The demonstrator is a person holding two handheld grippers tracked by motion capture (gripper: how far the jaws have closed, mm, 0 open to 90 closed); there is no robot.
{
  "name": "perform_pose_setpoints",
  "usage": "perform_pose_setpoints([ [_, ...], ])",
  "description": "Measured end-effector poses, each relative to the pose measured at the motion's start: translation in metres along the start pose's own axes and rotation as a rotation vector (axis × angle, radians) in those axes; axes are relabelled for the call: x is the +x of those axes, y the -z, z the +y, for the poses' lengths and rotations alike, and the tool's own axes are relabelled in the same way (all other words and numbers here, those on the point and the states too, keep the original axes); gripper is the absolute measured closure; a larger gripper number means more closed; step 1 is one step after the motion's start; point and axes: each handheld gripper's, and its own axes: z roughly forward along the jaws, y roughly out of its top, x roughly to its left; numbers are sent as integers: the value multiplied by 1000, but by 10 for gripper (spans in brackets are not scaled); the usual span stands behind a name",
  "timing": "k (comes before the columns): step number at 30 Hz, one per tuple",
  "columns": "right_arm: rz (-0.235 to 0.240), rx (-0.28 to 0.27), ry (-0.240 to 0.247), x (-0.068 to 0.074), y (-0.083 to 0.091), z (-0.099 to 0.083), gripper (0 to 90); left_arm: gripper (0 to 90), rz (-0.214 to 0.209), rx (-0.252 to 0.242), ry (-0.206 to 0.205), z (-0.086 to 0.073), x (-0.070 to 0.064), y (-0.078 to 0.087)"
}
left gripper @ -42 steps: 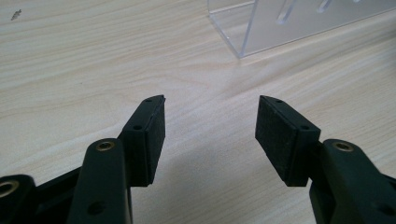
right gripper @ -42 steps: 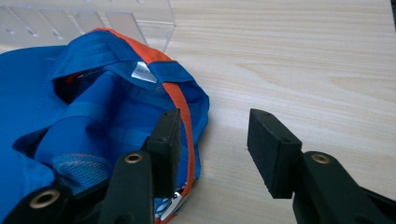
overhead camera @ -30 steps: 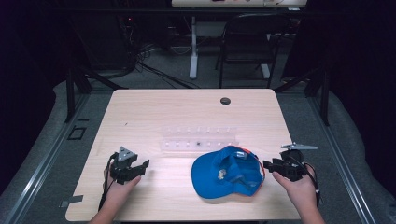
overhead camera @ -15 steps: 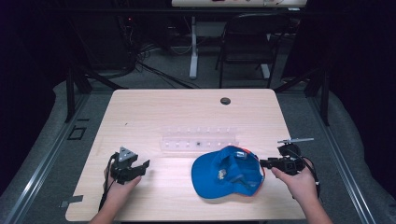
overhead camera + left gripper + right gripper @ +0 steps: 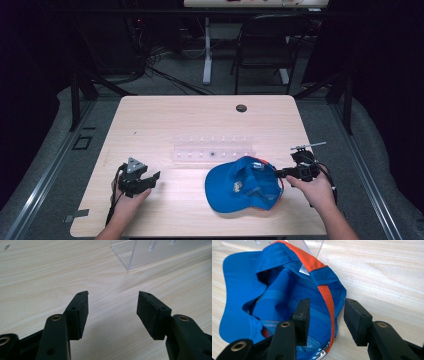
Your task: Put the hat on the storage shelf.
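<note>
Dark walls and a grey floor sit all around the light wooden desk (image 5: 150,125), and a black chair (image 5: 262,45) stands behind it. On the near right part of the desk lies a blue cloth cap with an orange edge (image 5: 245,185), turned upside down so its inside faces up. Its flat brim points to the left and toward the person, and its round back points to the right, so its long way runs across the desk. The right claw (image 5: 281,173) is at the cap's right edge. In the right gripper view this claw (image 5: 325,312) is open, with one jaw inside the cap (image 5: 274,290) and the other jaw outside it, and the orange edge runs between them. The left claw (image 5: 150,178) rests far to the left of the cap, wide open and holding nothing (image 5: 112,307). Just behind the cap lies a long clear plastic rack (image 5: 212,149), with one small dark thing inside it.
</note>
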Motion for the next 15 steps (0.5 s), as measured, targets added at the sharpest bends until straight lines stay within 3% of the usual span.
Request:
perform_pose_setpoints([
  [3, -8, 15, -4, -2, -5, 2, 564, 431, 0, 1, -1, 0, 0, 0],
  [15, 48, 81, -24, -6, -21, 3, 565, 431, 0, 3, -3, 0, 0, 0],
])
